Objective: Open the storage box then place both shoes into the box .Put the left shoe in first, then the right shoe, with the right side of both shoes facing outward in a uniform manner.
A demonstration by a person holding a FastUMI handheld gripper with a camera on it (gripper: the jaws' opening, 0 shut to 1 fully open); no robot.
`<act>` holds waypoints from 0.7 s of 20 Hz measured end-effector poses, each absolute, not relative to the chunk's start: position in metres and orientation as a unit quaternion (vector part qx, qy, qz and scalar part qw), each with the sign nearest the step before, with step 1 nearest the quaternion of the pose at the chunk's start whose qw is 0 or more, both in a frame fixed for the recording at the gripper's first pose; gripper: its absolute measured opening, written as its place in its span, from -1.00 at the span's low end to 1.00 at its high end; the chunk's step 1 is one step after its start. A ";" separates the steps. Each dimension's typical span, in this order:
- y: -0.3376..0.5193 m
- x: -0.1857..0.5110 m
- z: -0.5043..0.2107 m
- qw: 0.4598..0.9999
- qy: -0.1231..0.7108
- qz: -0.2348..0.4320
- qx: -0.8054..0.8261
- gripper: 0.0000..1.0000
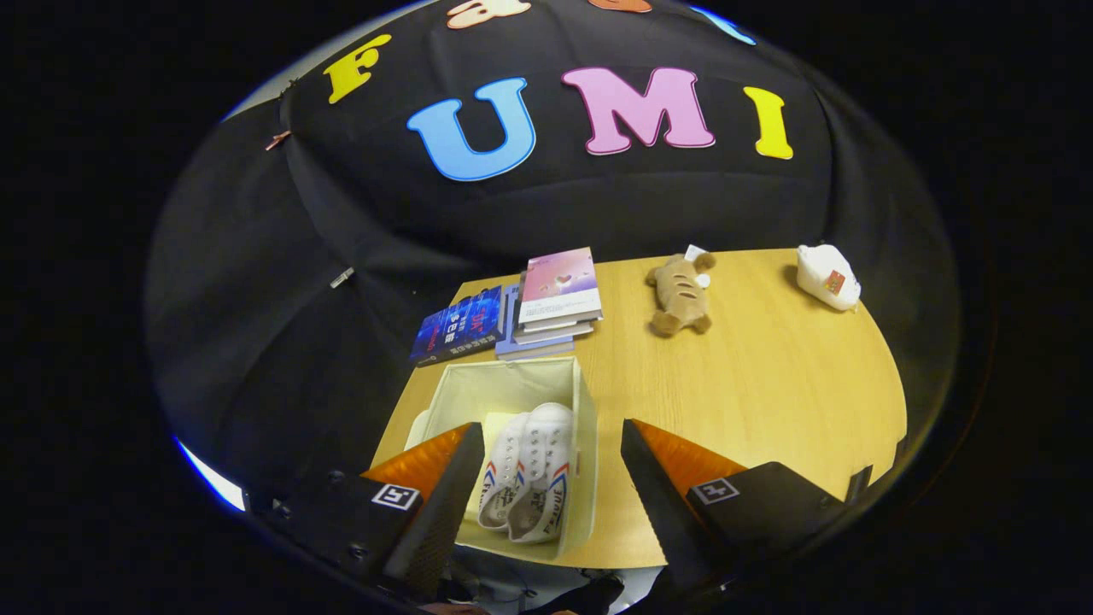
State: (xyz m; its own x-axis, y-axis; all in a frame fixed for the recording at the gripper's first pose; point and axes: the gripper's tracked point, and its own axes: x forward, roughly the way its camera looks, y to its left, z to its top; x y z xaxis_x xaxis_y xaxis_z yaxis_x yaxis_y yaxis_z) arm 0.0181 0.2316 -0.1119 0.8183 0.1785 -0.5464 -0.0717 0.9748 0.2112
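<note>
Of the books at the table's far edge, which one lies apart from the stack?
The dark blue book, flat beside the stack of books, whose top cover is pink. The open gripper hangs above the storage box.

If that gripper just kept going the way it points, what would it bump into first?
Probably the two white shoes in the open storage box, which lie between its open jaws; depth is hard to judge.

Books (529, 312), plush toy (680, 295), white bottle (827, 275)

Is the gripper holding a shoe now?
No, the gripper is open and empty above the box, where both shoes lie.
</note>
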 end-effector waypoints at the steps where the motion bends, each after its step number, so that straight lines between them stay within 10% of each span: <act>1: 0.217 0.018 -0.102 0.955 0.277 0.060 0.084 0.98; 14: 0.076 0.011 0.028 0.995 0.054 0.077 0.006 0.97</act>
